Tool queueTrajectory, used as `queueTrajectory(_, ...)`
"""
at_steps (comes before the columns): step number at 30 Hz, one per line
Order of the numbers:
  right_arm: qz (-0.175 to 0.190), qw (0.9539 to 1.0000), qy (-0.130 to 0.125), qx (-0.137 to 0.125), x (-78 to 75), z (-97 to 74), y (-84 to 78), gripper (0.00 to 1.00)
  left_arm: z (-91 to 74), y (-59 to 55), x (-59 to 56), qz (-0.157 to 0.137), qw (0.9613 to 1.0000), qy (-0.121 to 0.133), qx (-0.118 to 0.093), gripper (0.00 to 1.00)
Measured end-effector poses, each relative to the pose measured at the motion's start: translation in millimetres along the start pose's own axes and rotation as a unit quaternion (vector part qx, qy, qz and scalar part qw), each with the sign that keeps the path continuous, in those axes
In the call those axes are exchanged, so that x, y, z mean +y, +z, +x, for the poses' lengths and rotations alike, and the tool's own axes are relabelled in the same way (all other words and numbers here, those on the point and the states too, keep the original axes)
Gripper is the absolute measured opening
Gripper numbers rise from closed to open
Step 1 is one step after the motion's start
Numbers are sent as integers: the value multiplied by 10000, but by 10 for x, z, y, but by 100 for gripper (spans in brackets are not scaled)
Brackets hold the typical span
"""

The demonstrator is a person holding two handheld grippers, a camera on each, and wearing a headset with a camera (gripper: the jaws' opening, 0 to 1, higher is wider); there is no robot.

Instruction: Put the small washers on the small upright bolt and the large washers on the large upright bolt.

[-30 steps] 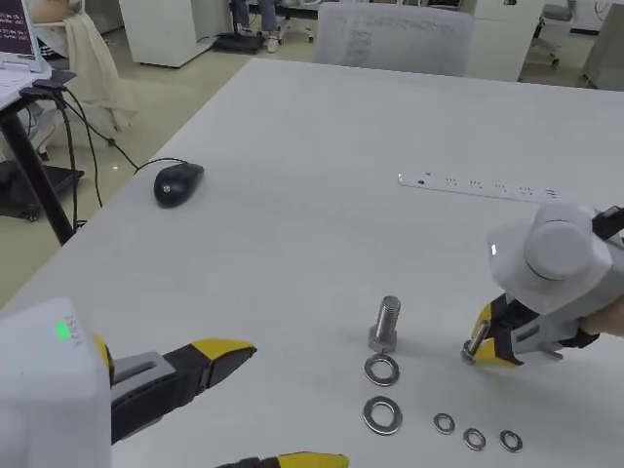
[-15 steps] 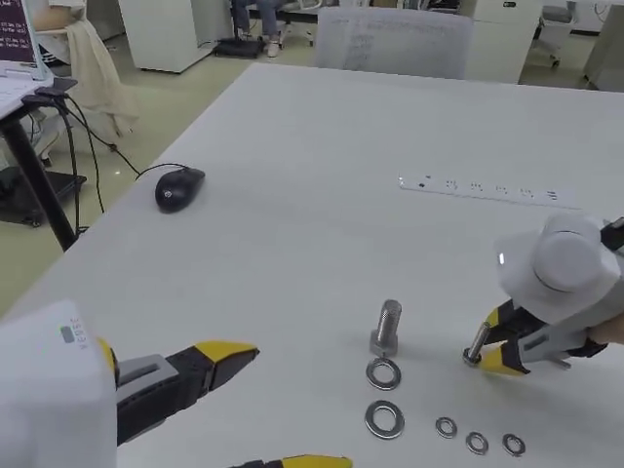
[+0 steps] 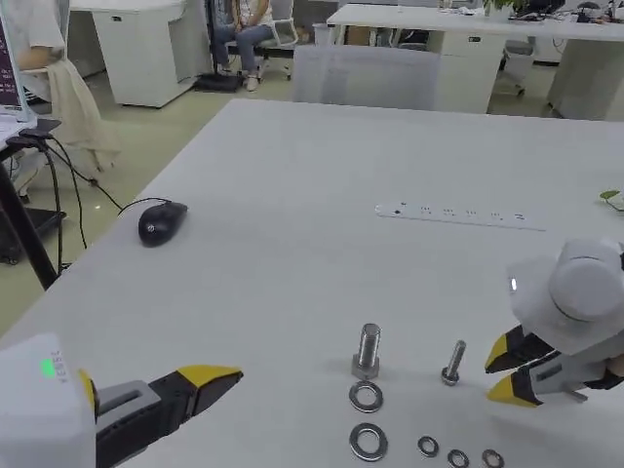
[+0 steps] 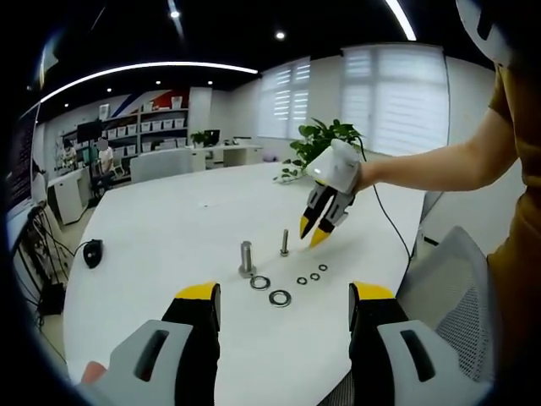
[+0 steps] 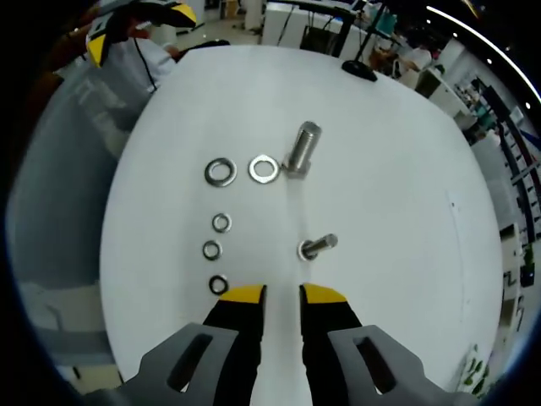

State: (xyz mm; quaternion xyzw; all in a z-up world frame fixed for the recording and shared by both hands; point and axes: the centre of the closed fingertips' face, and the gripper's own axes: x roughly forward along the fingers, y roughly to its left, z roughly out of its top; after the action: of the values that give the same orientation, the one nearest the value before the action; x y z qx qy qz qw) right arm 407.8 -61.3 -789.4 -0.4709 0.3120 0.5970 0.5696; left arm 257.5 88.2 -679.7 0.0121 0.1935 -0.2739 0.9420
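Small bolt (image 3: 453,362) and large bolt (image 3: 367,349) stand head-down on the white desk (image 3: 292,244), long axes vertical, threads up. Two large washers (image 3: 366,397) and three small washers (image 3: 457,457) lie flat nearer the viewer, all bright steel. Right tool (image 3: 499,372) just beside the small bolt, jaws slightly parted, empty. Left tool (image 4: 286,296) wide open, empty, and partly cut off by the head view's edge.
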Motion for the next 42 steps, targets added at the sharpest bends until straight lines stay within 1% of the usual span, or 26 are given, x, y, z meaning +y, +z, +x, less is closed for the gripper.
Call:
queueTrajectory(3,-14,10000,18,3,106,-22,-27,17,-12,-11,0,15,10000,14,26,61)
queueTrajectory(5,-34,10000,36,18,176,-31,-49,18,-25,9,-20,63,10000,-5,-4,61)
queueTrajectory(8,45,10000,87,9,268,-36,-70,18,-29,27,-43,90,9999,-41,-26,61)
queueTrajectory(10,68,9999,93,2,305,-26,-75,19,-26,29,-60,110,9999,-64,-16,61)
queueTrajectory(12,130,9998,134,-5,347,-16,-78,19,-30,56,-86,131,9998,-109,-67,61)
queueTrajectory(15,191,9996,192,-34,426,13,-66,22,-36,72,-100,155,9998,-132,-78,61)
queueTrajectory(17,233,9994,241,9,471,44,-79,23,-45,80,-108,161,9997,-147,-96,61)
queueTrajectory(21,265,9992,285,18,537,75,-82,23,-66,68,-109,153,9997,-155,-99,61)
queueTrajectory(29,377,9986,360,75,570,149,-115,25,-84,55,-93,125,9998,-122,-129,61)
queueTrajectory(32,383,9983,401,166,557,195,-124,25,-80,65,-84,120,9998,-98,-149,61)
queueTrajectory(35,375,9983,424,150,532,220,-106,25,-81,78,-76,107,9998,-79,-180,61)
queueTrajectory(40,403,9977,531,141,536,233,-84,24,-84,79,-59,80,9998,-38,-194,61)
queueTrajectory(42,436,9971,612,110,552,234,-86,22,-78,76,-57,55,9998,-38,-200,61)
